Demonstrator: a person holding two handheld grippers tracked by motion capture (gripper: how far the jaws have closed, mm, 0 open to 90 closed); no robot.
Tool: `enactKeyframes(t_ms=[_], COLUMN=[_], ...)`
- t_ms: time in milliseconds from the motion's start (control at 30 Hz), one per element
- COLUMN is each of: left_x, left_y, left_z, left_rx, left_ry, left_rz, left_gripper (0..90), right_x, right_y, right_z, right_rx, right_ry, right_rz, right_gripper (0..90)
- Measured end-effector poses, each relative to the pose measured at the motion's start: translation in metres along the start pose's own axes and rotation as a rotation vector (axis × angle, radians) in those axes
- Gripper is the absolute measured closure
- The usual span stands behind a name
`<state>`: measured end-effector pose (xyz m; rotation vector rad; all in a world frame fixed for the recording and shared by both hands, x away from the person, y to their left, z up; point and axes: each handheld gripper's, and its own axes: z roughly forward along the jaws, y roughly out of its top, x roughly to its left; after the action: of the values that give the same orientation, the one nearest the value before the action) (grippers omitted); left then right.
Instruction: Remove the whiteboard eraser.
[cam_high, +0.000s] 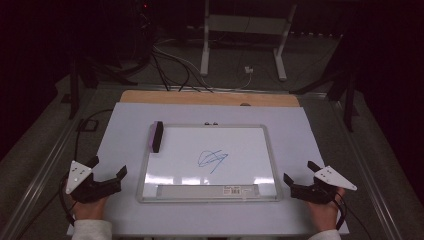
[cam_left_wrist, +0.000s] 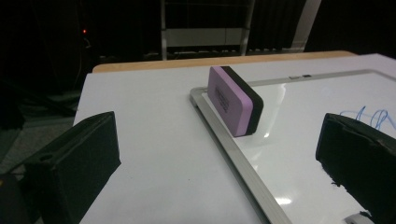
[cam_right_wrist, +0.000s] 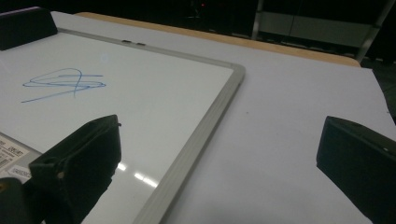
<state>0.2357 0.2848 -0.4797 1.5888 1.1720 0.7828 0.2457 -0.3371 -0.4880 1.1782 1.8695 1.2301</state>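
Note:
A whiteboard (cam_high: 150, 165) with a grey frame lies in the middle of the white table top, with a blue scribble (cam_high: 212, 159) near its centre. A purple and black eraser (cam_high: 156, 136) stands on edge at the board's far left corner; the left gripper view has this eraser (cam_left_wrist: 233, 100) ahead, beyond the jaws. My left gripper (cam_high: 108, 169) rests open on the table left of the board, nothing between its jaws. My right gripper (cam_high: 301, 172) rests open to the right of the board, empty too. The scribble (cam_right_wrist: 63, 83) lies to the left in the right gripper view.
A labelled grey tray strip (cam_high: 207, 190) runs along the board's near edge. The white table top (cam_high: 300, 125) ends in a wooden strip (cam_high: 210, 98) at the back. Beyond it are a metal stand (cam_high: 245, 35) and cables (cam_high: 170, 65) on the dark floor.

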Motion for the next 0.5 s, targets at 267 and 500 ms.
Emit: enactKeyframes(t_ms=[267, 500], left_x=[-0.002, -0.003], left_y=[0.006, 0.021], left_z=[0.002, 0.01], left_rx=[0.015, 0.034], left_ry=[-0.016, -0.031], left_rz=[-0.035, -0.021], left_gripper=[0.6, 1.6], right_x=[0.001, 0.002], right_y=[0.001, 0.001], right_z=[-0.002, -0.005], right_rx=[-0.013, -0.024], right_ry=[-0.004, -0.006], right_rz=[0.005, 0.016], right_gripper=[0.0, 0.0])
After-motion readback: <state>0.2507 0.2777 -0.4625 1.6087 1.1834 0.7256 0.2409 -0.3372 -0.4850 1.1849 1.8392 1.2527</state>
